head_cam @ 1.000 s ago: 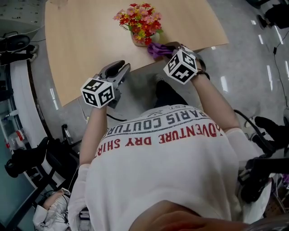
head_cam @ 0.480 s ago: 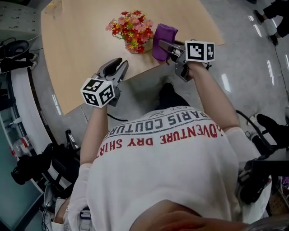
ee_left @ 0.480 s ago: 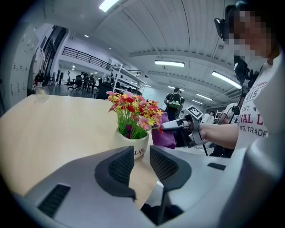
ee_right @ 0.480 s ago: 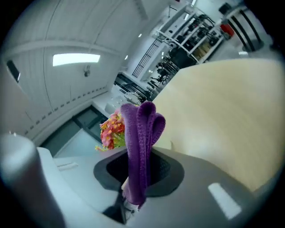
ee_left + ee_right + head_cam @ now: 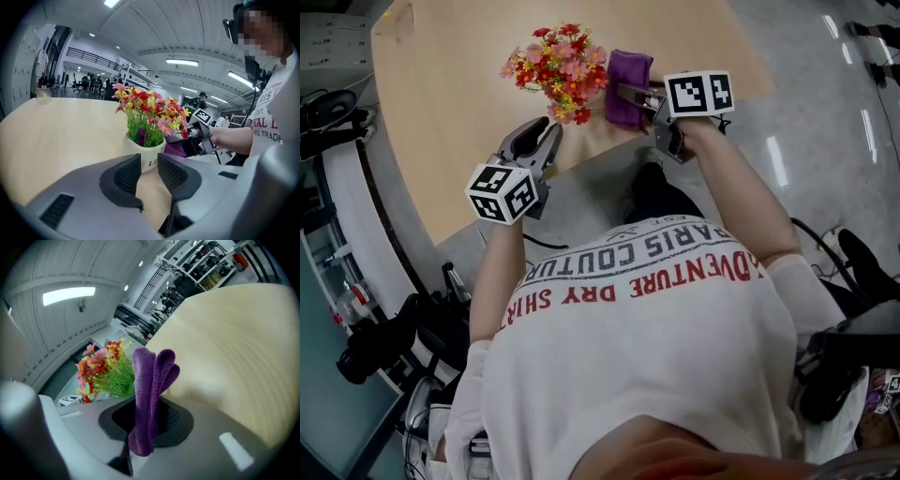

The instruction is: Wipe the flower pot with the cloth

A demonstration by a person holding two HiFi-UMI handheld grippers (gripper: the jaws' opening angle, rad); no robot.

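— What takes up most of what we see?
— The pale wooden surface [image 5: 450, 112]. It fills the top of the head view, and the flower pot [image 5: 143, 149] stands on it near the edge closest to us.

— Which way is the pot standing?
— Upright, with its mouth up. It is white, with a little red print on its side. Out of it rise flowers [image 5: 555, 70] in red, pink and yellow on green stems, a full bunch that hides the pot from above.

— And our two tools?
— The left gripper [image 5: 546, 139] points at the pot from the near side. Its jaws stand a narrow gap apart with nothing between them; the pot shows just beyond the tips. The right gripper [image 5: 636, 95] comes in from the right and is clamped on the cloth [image 5: 149, 380].

— How does the cloth lie?
— It is purple and folded. Its long axis runs out along the jaws, with the rounded folds at the far end and a short tail behind the pads. It sits just beside the pot, on the pot's right — whether it touches, we cannot tell.

— Anything smaller?
— A clear cup [image 5: 43, 93] at the far corner, well apart from the pot. We cannot make out its contents.
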